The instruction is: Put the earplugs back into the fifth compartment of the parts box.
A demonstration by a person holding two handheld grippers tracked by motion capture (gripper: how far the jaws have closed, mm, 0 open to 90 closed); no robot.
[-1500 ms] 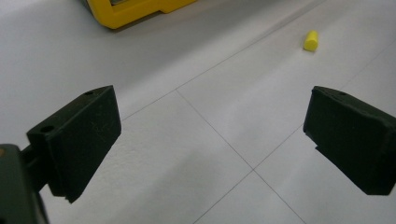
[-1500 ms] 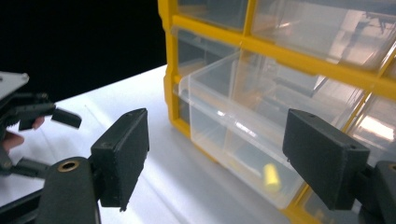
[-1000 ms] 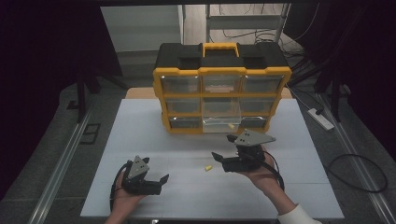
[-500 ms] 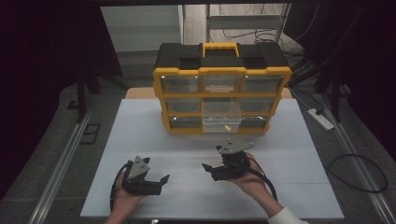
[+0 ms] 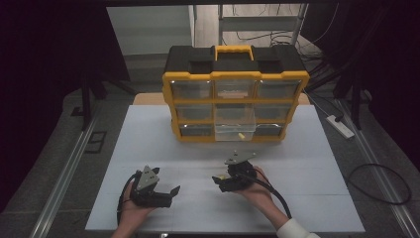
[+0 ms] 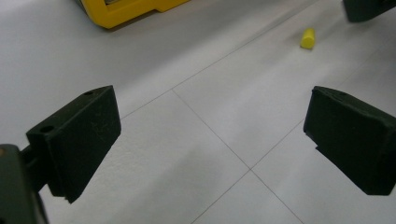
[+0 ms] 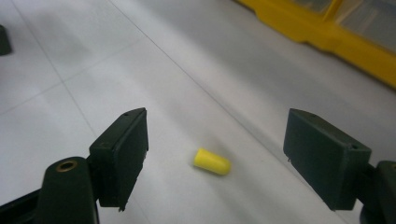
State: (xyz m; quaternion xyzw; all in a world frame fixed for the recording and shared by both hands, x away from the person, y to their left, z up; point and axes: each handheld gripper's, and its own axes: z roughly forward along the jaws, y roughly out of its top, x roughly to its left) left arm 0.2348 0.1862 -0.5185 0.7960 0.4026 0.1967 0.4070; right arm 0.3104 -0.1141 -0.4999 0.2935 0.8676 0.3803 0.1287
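Observation:
A small yellow cylindrical piece (image 7: 212, 161) lies on the white table between the open jaws of my right gripper (image 7: 219, 142), touching neither jaw. In the high view that right gripper (image 5: 219, 182) sits low at the table's near middle, pointing left. My left gripper (image 5: 170, 195) rests at the near left, open and holding nothing. In the left gripper view its jaws (image 6: 212, 135) stand wide apart, and the yellow piece (image 6: 307, 38) lies farther off to the upper right. A yellow and black drawer organizer (image 5: 235, 69) stands at the back.
The organizer's bottom middle clear drawer (image 5: 235, 131) is pulled out, with a yellow piece (image 5: 241, 135) inside. The table (image 5: 307, 163) has bare room left and right of the hands. A power strip (image 5: 340, 126) lies on the floor to the right.
My right gripper has moved left and down toward the table, bringing its open jaws around the yellow piece. The left gripper has stayed put.

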